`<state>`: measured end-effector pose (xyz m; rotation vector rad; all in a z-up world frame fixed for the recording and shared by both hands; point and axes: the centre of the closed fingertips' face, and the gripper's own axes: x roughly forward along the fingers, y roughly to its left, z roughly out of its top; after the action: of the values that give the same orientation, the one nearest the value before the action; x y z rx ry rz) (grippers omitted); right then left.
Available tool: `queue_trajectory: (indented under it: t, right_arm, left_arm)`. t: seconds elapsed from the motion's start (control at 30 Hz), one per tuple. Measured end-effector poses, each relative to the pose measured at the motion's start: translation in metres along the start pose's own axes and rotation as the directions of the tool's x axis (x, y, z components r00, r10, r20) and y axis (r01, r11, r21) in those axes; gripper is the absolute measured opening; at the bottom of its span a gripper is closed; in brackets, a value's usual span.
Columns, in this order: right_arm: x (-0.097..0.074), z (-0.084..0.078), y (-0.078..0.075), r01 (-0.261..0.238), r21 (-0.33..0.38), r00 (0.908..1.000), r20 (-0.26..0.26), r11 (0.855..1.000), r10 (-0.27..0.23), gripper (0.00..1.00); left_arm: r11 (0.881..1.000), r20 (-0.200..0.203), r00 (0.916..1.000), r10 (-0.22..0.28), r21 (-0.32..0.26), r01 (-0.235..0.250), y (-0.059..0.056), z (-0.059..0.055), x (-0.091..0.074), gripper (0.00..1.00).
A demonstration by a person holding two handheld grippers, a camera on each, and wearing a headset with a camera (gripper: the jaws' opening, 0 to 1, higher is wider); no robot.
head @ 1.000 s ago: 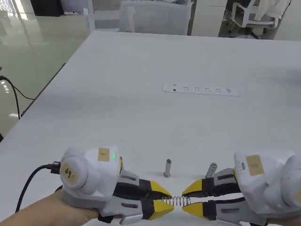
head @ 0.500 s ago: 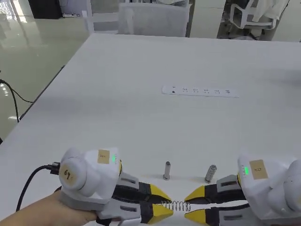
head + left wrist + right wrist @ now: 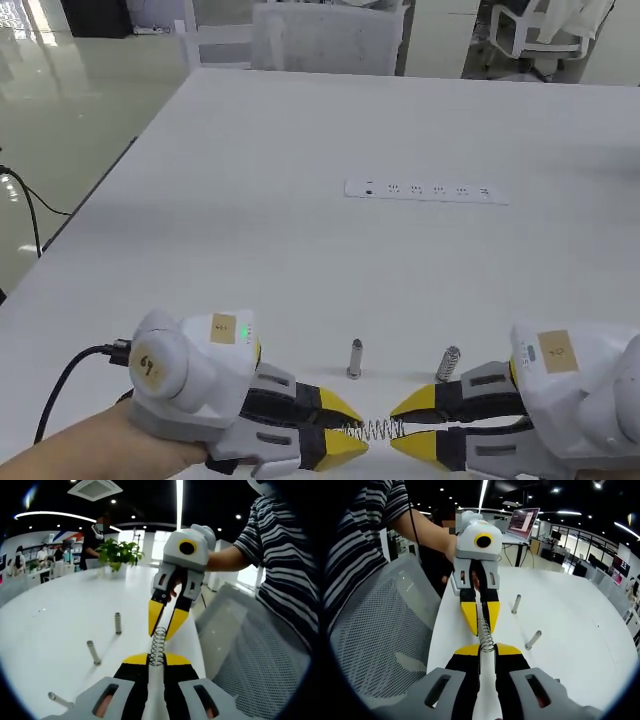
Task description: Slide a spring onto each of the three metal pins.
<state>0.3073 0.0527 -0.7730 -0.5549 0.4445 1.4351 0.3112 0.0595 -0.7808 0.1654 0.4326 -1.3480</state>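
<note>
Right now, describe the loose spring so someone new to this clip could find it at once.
Start at the near edge of the white table, where the left gripper and right gripper face each other. The spring bridges their yellow tips, level above the table. The other spring stands upright on a pin behind it.

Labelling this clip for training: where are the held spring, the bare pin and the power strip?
held spring point(image 3: 375, 430), head view, middle coils.
bare pin point(image 3: 356, 357), head view, mid shaft.
power strip point(image 3: 426, 191), head view, centre of top face.
</note>
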Motion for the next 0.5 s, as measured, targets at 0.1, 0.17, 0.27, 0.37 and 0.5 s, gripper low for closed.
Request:
queue_trajectory:
  t: [0.1,0.17,0.27,0.37,0.5]
  right_arm:
    - [-0.001,0.007,0.000,-0.007,-0.009,0.9999,0.008,1.000,0.007,0.07]
    - [-0.001,0.012,0.001,-0.013,-0.014,0.9998,0.017,1.000,0.013,0.07]
    - [0.001,0.015,0.002,-0.018,-0.018,0.9995,0.025,1.000,0.018,0.07]
    - [0.003,0.019,0.003,-0.019,-0.026,0.9993,0.031,0.999,0.020,0.07]
    - [0.005,0.031,0.004,-0.018,-0.035,0.9979,0.061,0.999,0.020,0.08]
  left_arm:
    - [1.000,-0.015,0.9999,0.006,0.010,-0.006,0.001,-0.003,0.000,0.02]
    - [1.000,-0.020,0.9998,0.005,0.013,-0.005,0.001,-0.004,0.001,0.02]
    - [1.000,-0.030,0.9995,0.009,0.021,-0.009,0.002,-0.006,0.002,0.02]
    - [1.000,-0.039,0.9992,0.012,0.026,-0.011,0.002,-0.008,0.003,0.02]
    - [1.000,-0.042,0.9990,0.018,0.018,-0.018,0.003,-0.008,0.005,0.03]
